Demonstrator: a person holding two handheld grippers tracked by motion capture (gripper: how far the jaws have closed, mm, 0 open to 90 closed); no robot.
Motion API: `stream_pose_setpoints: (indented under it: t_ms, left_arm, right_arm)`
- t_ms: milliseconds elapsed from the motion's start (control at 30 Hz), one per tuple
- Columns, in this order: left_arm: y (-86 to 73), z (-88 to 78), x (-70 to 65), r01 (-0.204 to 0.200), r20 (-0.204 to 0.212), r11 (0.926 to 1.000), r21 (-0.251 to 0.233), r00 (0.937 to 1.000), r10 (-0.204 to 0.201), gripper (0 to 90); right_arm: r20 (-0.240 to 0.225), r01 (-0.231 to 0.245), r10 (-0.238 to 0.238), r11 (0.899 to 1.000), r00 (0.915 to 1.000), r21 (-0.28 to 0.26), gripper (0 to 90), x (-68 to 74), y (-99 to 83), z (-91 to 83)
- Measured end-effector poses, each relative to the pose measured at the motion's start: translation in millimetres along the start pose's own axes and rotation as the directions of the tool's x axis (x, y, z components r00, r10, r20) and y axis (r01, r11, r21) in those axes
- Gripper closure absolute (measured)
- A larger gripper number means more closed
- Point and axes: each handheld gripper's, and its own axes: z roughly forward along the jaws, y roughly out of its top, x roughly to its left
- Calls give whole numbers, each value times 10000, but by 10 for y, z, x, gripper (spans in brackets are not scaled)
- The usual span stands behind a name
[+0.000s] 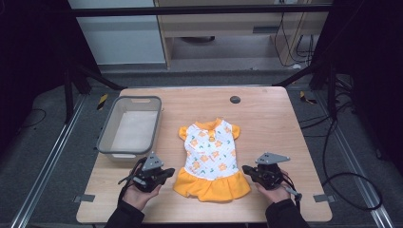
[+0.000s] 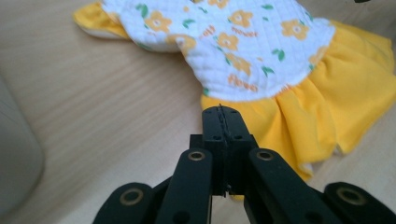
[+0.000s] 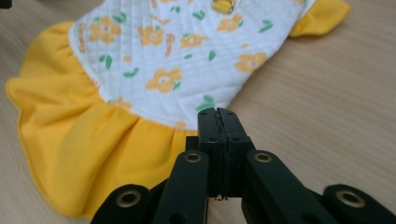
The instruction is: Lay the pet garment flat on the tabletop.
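— Where is the dress sitting for you?

— The little dress (image 1: 211, 160) lies flat in the middle of the wooden counter (image 1: 266, 118), neck towards the far edge, orange skirt ruffle towards me. White quilted top with orange flowers, orange sleeves and collar. A grey basket (image 1: 105, 137) stands on the counter to its left, apart from it.

— And your left tongs?

— My left tongs (image 1: 167, 173) are just beside the left end of the ruffle. In the left gripper view the jaws are pressed flat together with nothing between them, and the tip sits in front of the seam where white meets orange (image 2: 261, 100). I can't tell whether the tip touches the cloth.

— The right?

— The right tongs (image 1: 246, 168) are level with the left pair, just off the right end of the ruffle, pointing in at the dress. In the right gripper view the jaws are closed tight on themselves, empty, with the skirt (image 3: 84, 140) spread out to the left of the tip. My hands hold both tools near the counter's near edge.
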Motion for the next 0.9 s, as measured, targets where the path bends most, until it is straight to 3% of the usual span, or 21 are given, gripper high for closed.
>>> stream_pose_setpoints:
  t_ms: [200, 300, 400, 467, 600, 633, 900]
  left_arm:
    - [231, 174, 60, -116, -240, 9994, -333, 9997, 108, 897]
    - [391, 401, 35, -284, -240, 9987, -419, 9993, 274, 897]
    - [462, 527, 22, -320, -146, 9985, -445, 9994, 314, 896]
    - [522, 712, 9, -450, -92, 9988, -215, 9990, 449, 895]
    - [505, 873, 37, -459, -21, 9989, 86, 9989, 460, 894]
    - [454, 947, 65, -437, -47, 9981, 432, 9990, 440, 894]
    - [295, 970, 133, -209, -244, 9949, 992, 9994, 234, 891]
  right_arm:
    - [-176, -230, 225, 9993, 9996, -284, 900, -70, 107, 152]
    - [-211, -173, 167, 9995, 9996, -258, 900, -74, 171, 317]
    - [-313, -133, 122, 9993, 9994, -340, 900, -80, 210, 398]
    - [-443, -240, 223, 9990, 9988, -388, 900, -77, 266, 519]
    - [-343, -137, 131, 9998, 9993, -172, 900, -77, 286, 650]
    - [-327, -208, 205, 9997, 9993, -99, 900, -78, 280, 667]
    - [94, -198, 193, 9981, 9998, 579, 899, -121, 198, 701]
